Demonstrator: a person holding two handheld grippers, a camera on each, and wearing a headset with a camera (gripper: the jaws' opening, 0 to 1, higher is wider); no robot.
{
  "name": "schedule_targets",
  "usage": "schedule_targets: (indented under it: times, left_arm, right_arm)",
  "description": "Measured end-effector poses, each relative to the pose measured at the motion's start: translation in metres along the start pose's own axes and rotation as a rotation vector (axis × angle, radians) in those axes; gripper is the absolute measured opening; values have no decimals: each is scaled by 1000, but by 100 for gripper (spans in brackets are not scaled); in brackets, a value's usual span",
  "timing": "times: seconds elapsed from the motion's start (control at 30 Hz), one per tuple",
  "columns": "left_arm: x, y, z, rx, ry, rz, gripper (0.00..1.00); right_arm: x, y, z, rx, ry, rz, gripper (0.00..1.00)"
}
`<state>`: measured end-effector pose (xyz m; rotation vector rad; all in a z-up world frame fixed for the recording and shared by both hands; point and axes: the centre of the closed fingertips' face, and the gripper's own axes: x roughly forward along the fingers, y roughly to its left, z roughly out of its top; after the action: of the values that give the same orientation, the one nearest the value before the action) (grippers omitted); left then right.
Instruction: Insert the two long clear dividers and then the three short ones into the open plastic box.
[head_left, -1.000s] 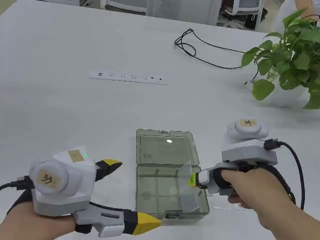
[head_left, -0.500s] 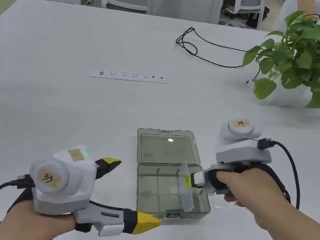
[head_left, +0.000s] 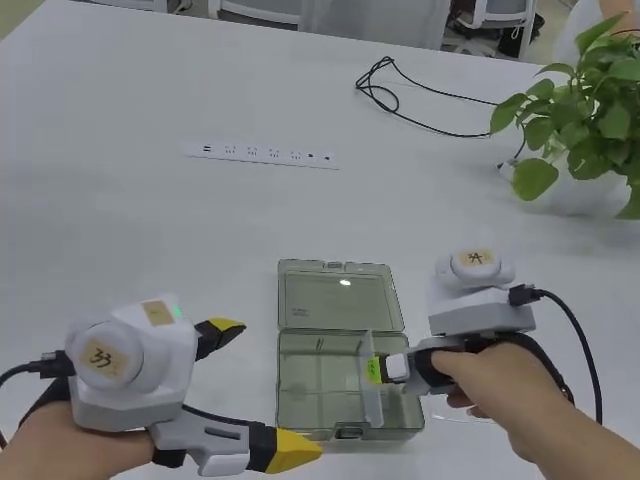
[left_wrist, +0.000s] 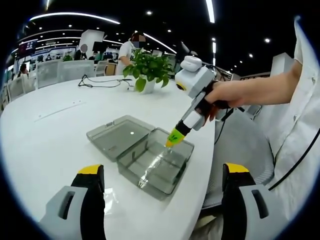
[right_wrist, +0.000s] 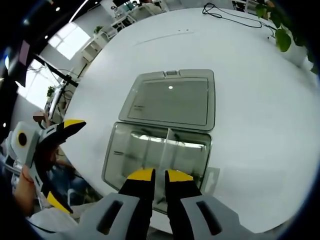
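Observation:
The open smoky plastic box lies in front of me, its lid (head_left: 340, 295) flat at the far side and its tray (head_left: 312, 388) nearer. My right gripper (head_left: 376, 368) is shut on a clear divider (head_left: 371, 398) that stands nearly upright inside the tray's right half. In the right gripper view the jaws (right_wrist: 160, 176) pinch together over the tray (right_wrist: 125, 150), where thin clear dividers seem to stand. The left gripper view shows the divider (left_wrist: 154, 169) reaching down into the tray (left_wrist: 172, 180). My left gripper (head_left: 258, 390) hangs open left of the box, holding nothing.
A clear piece (right_wrist: 212, 180) lies on the table just right of the tray. A white power strip (head_left: 262, 154) and a black cable (head_left: 400, 95) lie farther back. A potted plant (head_left: 585, 110) stands at the far right.
My right gripper has moved left and lower with the divider, bringing it from the tray's right edge down into the tray. The left gripper has stayed put.

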<state>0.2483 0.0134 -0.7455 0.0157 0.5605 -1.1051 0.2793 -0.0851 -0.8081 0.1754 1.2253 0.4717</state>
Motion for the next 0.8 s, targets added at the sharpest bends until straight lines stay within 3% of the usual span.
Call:
schedule_targets:
  times: [0.47, 0.8]
  left_arm:
    - [-4, -1, -2, -9, 4, 25, 100]
    - [-10, 1, -2, -24, 1, 66, 100]
  right_arm:
    - [6, -2, -3, -14, -2, 29, 10]
    - [-4, 3, 4, -47, -59, 93, 12]
